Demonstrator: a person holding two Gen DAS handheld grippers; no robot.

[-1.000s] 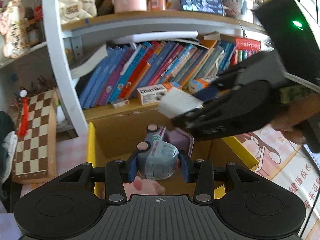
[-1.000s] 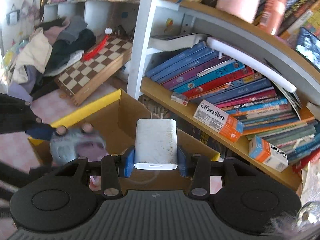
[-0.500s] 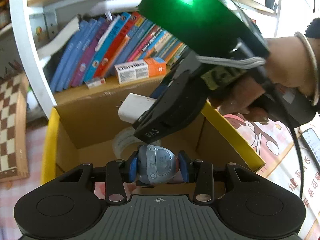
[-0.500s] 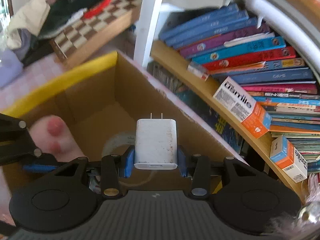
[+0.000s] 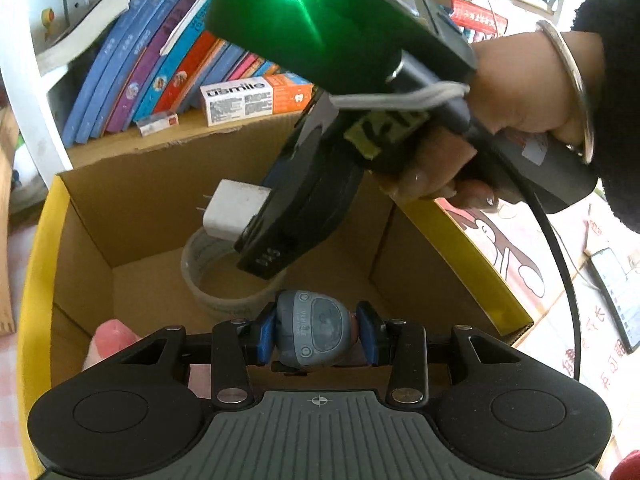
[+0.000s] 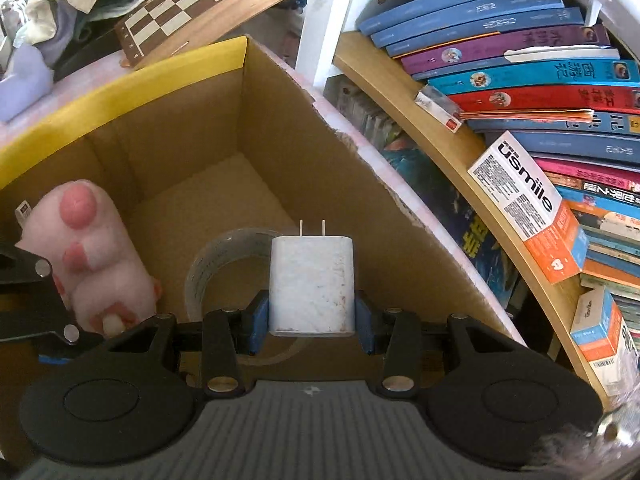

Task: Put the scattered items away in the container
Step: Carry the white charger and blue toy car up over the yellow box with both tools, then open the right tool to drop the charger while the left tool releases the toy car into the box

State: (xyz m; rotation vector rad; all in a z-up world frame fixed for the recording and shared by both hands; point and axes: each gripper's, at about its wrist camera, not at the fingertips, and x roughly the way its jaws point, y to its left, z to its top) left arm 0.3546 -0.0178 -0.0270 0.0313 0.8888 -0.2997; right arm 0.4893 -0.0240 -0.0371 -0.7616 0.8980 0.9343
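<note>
- Clamping a grey gadget between the blue pads of the left gripper, jaws closed snugly on its sides, just above the near edge of the cardboard box.
- Pinching a white charger in the right gripper, jaws narrowed tight against its flanks, prongs pointing away, hanging over the middle of the box.
- Gripping the right tool's handle with a hand wearing a bangle, above the box's right wall.
- Lying on the box floor: a roll of clear tape under the charger, and a pink plush paw toward the box's left side.
- Standing behind the box: a shelf of books with a toothpaste carton, and a chessboard off to the box's far left.
</note>
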